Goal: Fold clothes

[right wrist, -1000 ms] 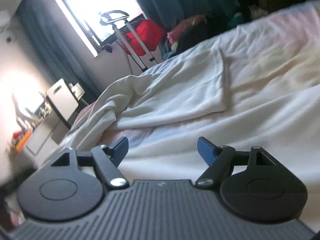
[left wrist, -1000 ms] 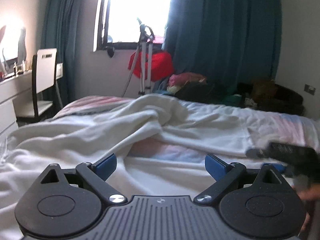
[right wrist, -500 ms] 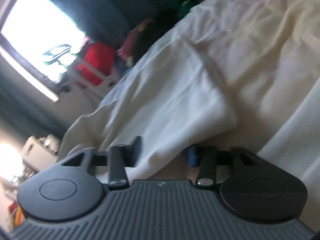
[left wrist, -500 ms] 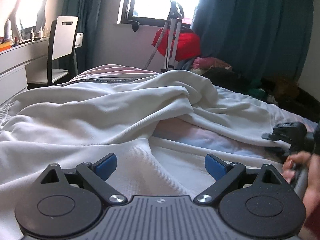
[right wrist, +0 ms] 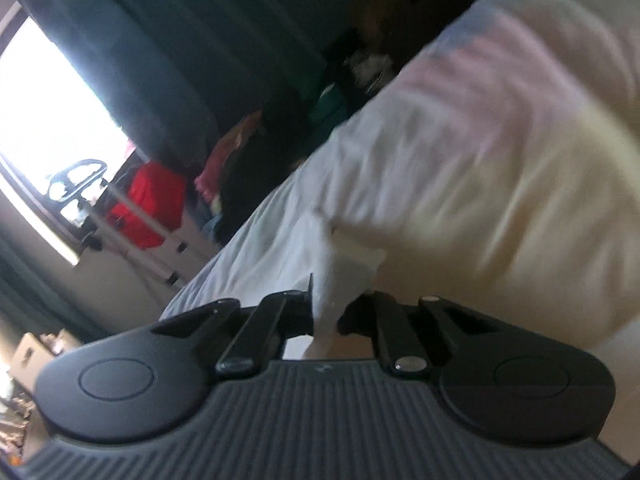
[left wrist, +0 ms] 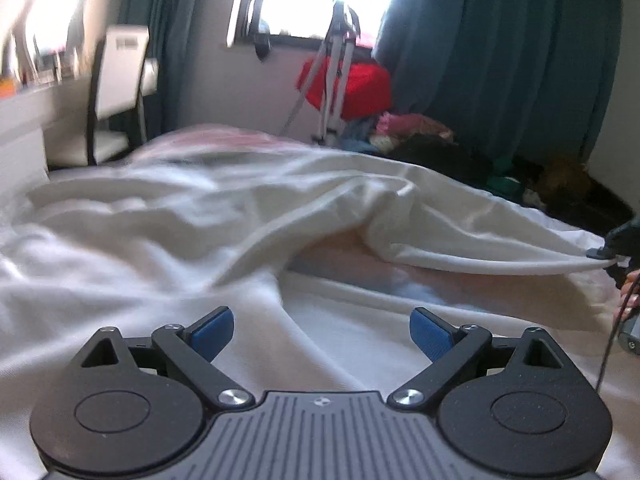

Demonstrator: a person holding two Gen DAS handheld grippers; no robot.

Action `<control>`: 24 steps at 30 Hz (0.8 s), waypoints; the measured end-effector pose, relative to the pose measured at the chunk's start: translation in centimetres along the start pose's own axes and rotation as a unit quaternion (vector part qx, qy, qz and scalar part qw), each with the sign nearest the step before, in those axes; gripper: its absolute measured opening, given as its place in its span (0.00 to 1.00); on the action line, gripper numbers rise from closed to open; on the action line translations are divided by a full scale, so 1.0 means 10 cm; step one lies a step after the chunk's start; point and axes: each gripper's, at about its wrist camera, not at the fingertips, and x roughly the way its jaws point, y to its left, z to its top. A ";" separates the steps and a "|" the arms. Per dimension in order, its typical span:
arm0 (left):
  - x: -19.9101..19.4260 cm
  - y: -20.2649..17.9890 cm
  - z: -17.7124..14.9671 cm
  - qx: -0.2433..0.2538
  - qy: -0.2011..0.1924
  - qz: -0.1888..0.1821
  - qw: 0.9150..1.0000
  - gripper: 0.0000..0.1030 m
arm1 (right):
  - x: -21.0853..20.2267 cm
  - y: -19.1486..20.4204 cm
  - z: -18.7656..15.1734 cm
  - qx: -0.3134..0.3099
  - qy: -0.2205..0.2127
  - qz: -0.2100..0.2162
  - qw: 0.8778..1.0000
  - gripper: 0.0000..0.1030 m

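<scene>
Near the bed's right edge, the right gripper [right wrist: 332,312] pinches the white garment's [left wrist: 248,216] hem, which could slip free since the left gripper [left wrist: 322,330] hangs spread, holding nothing.

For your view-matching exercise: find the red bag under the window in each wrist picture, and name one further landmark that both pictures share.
Left wrist view: the red bag sits upper centre, behind the tripod legs, below the bright window.
Right wrist view: the red bag sits at middle left, tilted with the frame, beside the window.
Shared landmark: the silver tripod in front of the bag.
</scene>
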 end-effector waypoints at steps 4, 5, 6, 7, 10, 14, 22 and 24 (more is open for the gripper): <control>0.09 0.09 0.02 -0.032 0.034 -0.021 0.999 0.93 | -0.10 -0.18 0.32 -0.030 -0.024 -0.030 0.999 0.08; 0.11 0.10 0.02 -0.031 0.039 -0.017 0.999 0.93 | -0.13 -0.21 0.38 -0.037 -0.028 -0.036 0.998 0.08; 0.12 0.09 0.03 -0.029 0.042 -0.013 0.999 0.93 | -0.15 -0.24 0.43 -0.044 -0.032 -0.043 0.998 0.08; 0.13 0.09 0.02 -0.029 0.046 -0.014 0.998 0.93 | -0.17 -0.27 0.48 -0.050 -0.035 -0.049 0.997 0.08; 0.15 0.08 0.02 -0.031 0.054 -0.017 0.998 0.93 | -0.24 -0.36 0.62 -0.062 -0.048 -0.065 0.995 0.08; 0.16 0.10 0.04 -0.028 0.056 -0.016 0.998 0.93 | -0.31 -0.51 0.81 -0.067 -0.065 -0.086 0.992 0.08; 0.18 0.08 0.04 -0.022 0.060 -0.014 0.998 0.93 | -0.34 -0.93 0.74 -0.058 -0.047 -0.117 0.990 0.08; 0.19 0.06 0.03 -0.018 0.062 -0.014 0.998 0.93 | -0.31 -1.01 0.65 -0.064 -0.035 -0.128 0.989 0.08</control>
